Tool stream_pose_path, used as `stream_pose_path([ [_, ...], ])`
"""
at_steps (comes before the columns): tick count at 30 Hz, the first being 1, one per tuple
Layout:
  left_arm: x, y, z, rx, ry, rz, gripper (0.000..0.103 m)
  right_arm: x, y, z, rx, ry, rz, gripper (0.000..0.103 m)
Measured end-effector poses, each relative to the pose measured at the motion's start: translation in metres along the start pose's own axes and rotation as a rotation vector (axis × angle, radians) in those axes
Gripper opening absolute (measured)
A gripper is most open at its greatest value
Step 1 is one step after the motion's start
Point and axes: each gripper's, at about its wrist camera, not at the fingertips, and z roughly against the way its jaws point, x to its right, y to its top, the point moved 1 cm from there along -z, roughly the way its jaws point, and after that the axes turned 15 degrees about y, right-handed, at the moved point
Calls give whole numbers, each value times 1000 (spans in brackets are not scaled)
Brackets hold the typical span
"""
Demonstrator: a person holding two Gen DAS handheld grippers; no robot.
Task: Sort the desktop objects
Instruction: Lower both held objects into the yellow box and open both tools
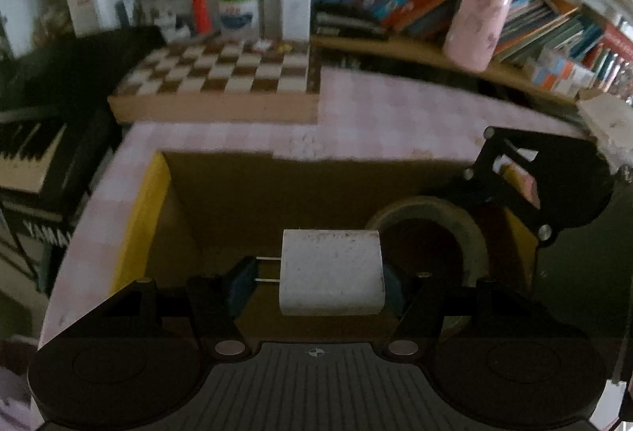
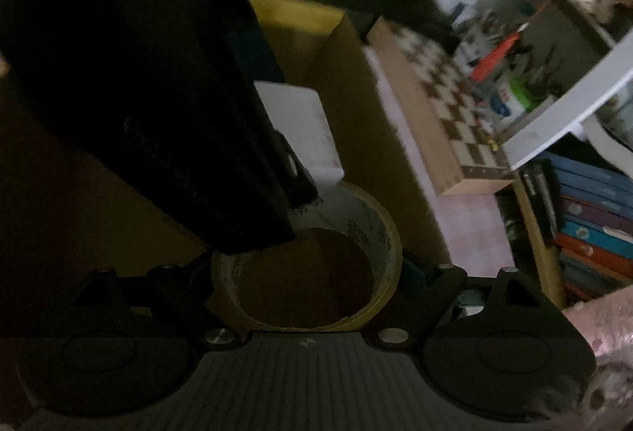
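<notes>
A white plug adapter (image 1: 331, 274) is clamped between the narrowed fingers of the left claw (image 1: 316, 282), its two prongs pointing left. It is held over the open cardboard box (image 1: 158, 217). A tape roll (image 2: 308, 261) is gripped across its width by the right claw (image 2: 308, 284), inside the same box. Beyond the box, a chessboard (image 1: 221, 75) is seen on the pink-checked counter (image 1: 395, 114).

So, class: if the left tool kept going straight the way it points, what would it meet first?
Probably the far inner wall of the open brown cardboard box. The left tool holds a white plug adapter over the box; depth is uncertain, and the brown tape roll sits to the right.
</notes>
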Motion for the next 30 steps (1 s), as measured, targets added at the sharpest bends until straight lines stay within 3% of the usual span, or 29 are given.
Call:
stream_pose_path([
  [10,-2,-3,-13,-56,33,-16,65,3,3,-6,-46,81,34,88],
  [17,-4,-1,-5,-3,46,2,75,7,3,-2,-11,70,-22,89],
  [30,-10,-9,40,137,42,26,80,-13,-16,59,185,-74,-116,89],
])
